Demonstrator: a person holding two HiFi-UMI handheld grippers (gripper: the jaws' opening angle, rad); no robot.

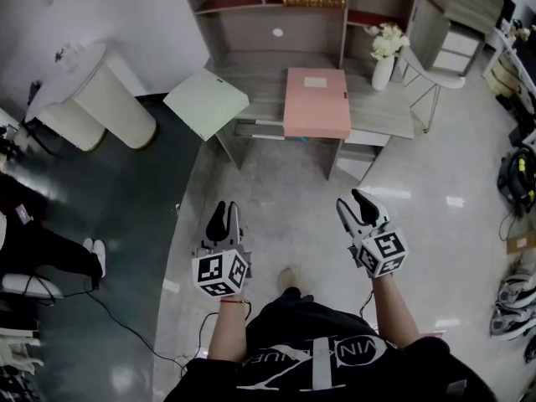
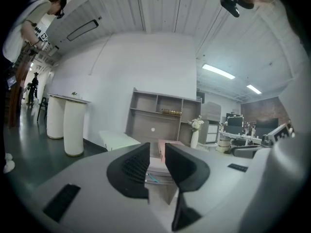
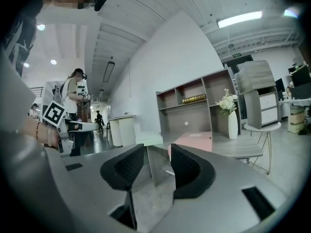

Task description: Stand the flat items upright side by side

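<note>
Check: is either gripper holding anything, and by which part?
Nothing is held. The left gripper and right gripper both have jaws apart on empty air. The pink flat box and pale green flat box lie untouched on the grey desk.

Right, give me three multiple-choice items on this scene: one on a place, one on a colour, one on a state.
1. The vase stands:
A) on the floor
B) on the desk, right of the pink case
C) on the top shelf

2. The flat case overhanging the desk's left corner is:
A) red
B) black
C) pale whitish-green

3. The left tongs are:
A) apart and empty
B) shut on the pink case
C) shut on the vase

Key:
1 B, the head view shows it beside the pink case.
2 C, it looks pale there.
3 A, only the distant desk shows between the jaws.
</note>
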